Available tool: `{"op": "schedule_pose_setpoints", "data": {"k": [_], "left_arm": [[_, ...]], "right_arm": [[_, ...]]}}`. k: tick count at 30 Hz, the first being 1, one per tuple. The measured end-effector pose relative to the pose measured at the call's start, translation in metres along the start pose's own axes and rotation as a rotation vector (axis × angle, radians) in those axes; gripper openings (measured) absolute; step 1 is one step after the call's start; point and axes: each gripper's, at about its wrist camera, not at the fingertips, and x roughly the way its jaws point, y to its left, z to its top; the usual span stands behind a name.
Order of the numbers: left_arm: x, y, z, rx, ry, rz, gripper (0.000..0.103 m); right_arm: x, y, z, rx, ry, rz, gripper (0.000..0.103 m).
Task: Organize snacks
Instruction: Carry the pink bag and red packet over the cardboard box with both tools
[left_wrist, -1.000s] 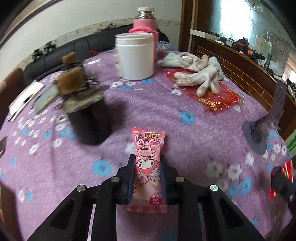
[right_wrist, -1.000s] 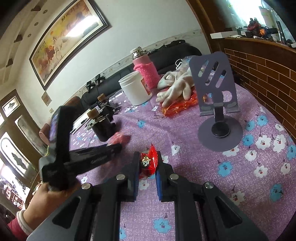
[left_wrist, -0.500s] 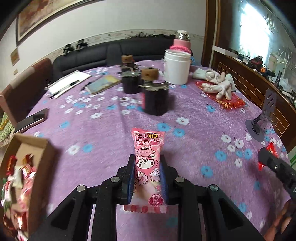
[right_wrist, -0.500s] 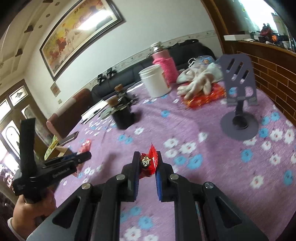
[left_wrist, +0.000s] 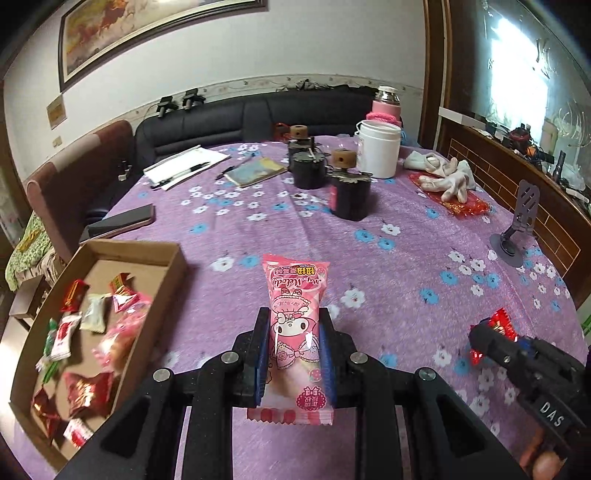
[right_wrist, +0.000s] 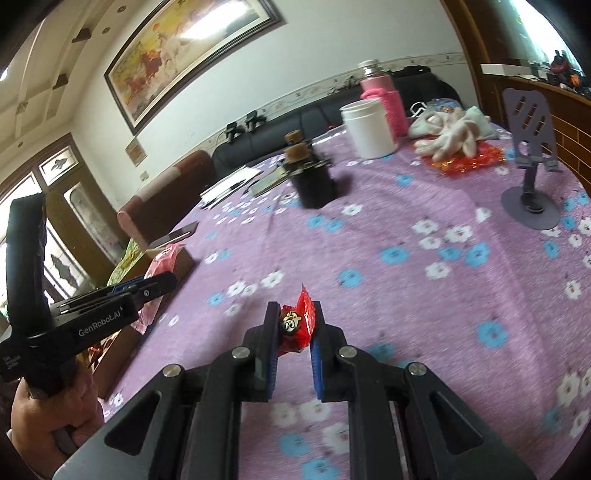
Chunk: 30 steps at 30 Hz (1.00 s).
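Note:
My left gripper (left_wrist: 293, 325) is shut on a pink cartoon snack packet (left_wrist: 295, 325) and holds it above the purple flowered tablecloth, just right of a shallow cardboard box (left_wrist: 173, 266) with several wrapped candies inside. My right gripper (right_wrist: 295, 317) is shut on a small red candy (right_wrist: 297, 323) above the cloth. In the left wrist view the right gripper (left_wrist: 487, 338) shows at lower right with the red candy (left_wrist: 500, 325). In the right wrist view the left gripper (right_wrist: 155, 286) shows at the left with the pink packet (right_wrist: 162, 262) by the box (right_wrist: 181, 258).
Two dark jars with cork-knob lids (left_wrist: 349, 192), a white tub (left_wrist: 378, 147), a pink flask (left_wrist: 386, 109), white gloves (left_wrist: 448, 175) on red foil, a grey phone stand (left_wrist: 517, 229), a phone (left_wrist: 122, 223), papers (left_wrist: 184, 166) and a notebook (left_wrist: 255, 171) lie on the table.
Both grippers have pulled back and swung left with their snacks held. The cardboard box has come into full view at the left of the left gripper.

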Motion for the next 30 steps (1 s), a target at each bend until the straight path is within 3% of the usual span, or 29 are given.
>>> {"op": "schedule_pose_setpoints", "data": {"k": [30], "left_arm": [[-0.048,0.115,-0.051,-0.159,-0.025,0.065,0.024]], "right_arm": [[0.025,0.134,-0.017,-0.212,0.082,0.099,0.014]]}}
